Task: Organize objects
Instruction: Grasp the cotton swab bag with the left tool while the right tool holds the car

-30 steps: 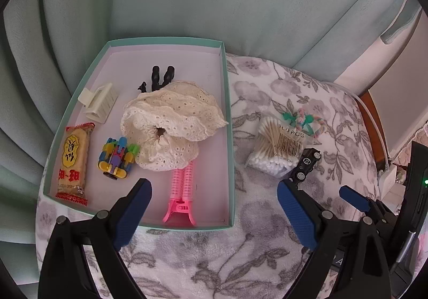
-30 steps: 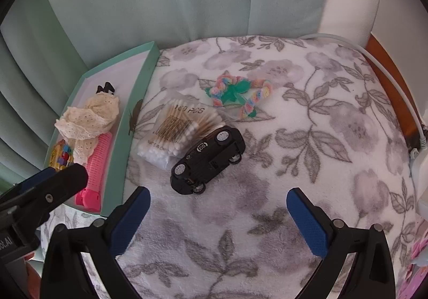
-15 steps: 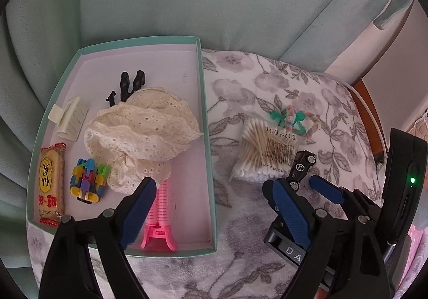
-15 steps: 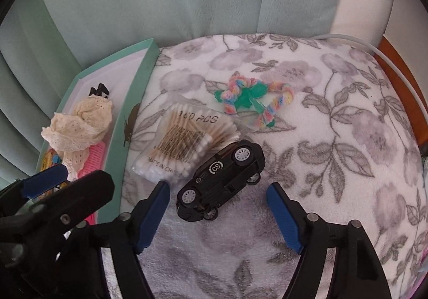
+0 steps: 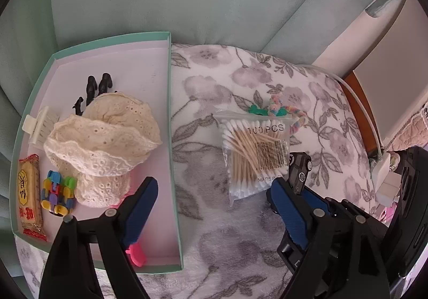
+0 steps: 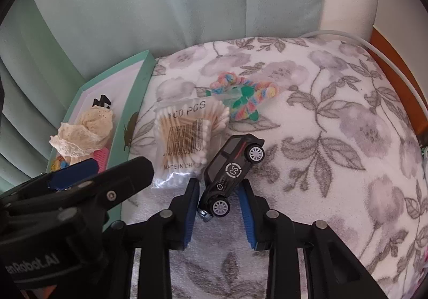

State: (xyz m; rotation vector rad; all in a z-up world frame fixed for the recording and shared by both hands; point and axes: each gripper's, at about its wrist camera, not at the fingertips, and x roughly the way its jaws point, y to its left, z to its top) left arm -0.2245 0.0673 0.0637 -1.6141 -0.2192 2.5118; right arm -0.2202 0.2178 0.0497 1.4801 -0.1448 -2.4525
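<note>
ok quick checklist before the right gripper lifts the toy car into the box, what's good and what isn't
1. Right gripper around the black toy car: ok, its jaws have just been closing and the car's rear sits between them.
2. Firm grip: cannot tell, the car is tilted and pad contact is unclear.
3. Cotton swab bag clear of the jaws: ok, it lies just left of them, though close.
4. Left gripper out of the way: not ok, it is open, empty, straddling the right wall of the teal box.
5. Free space in the box: ok, bare floor at the back.
</note>
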